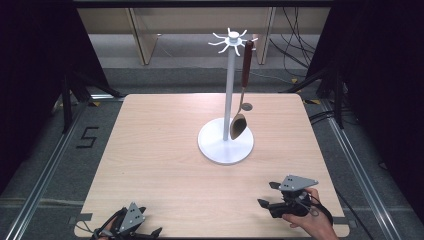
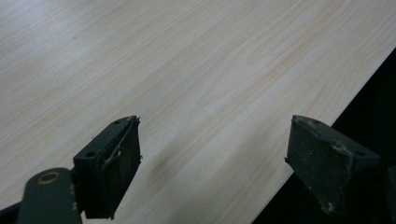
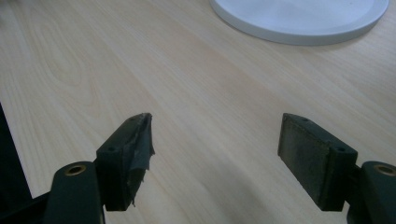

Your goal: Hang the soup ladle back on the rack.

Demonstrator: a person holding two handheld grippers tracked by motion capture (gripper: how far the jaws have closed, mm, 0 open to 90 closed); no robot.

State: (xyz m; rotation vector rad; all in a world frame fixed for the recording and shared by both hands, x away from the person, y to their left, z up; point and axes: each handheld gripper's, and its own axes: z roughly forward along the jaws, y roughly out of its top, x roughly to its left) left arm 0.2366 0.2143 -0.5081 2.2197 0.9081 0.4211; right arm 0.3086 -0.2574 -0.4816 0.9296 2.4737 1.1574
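A spoon point(image 1: 241, 107) hangs on the rack point(image 1: 226, 145). Both grippers, left point(image 1: 142, 232) and right point(image 1: 267, 194), rest wide open and empty near the table point(image 1: 150, 150) edge, well short of the rack. Hanging looks done; otherwise, next reach for the spoon.

This looks like a lab recording bay. A light wooden table point(image 1: 165, 150) stands alone on grey floor between metal floor rails point(image 1: 45, 175), hemmed by black curtains point(image 1: 30, 60) left and right. Loose cables point(image 1: 295, 45) trail at the far right (a taped "5" point(image 1: 87, 137) marks the floor left of the table).
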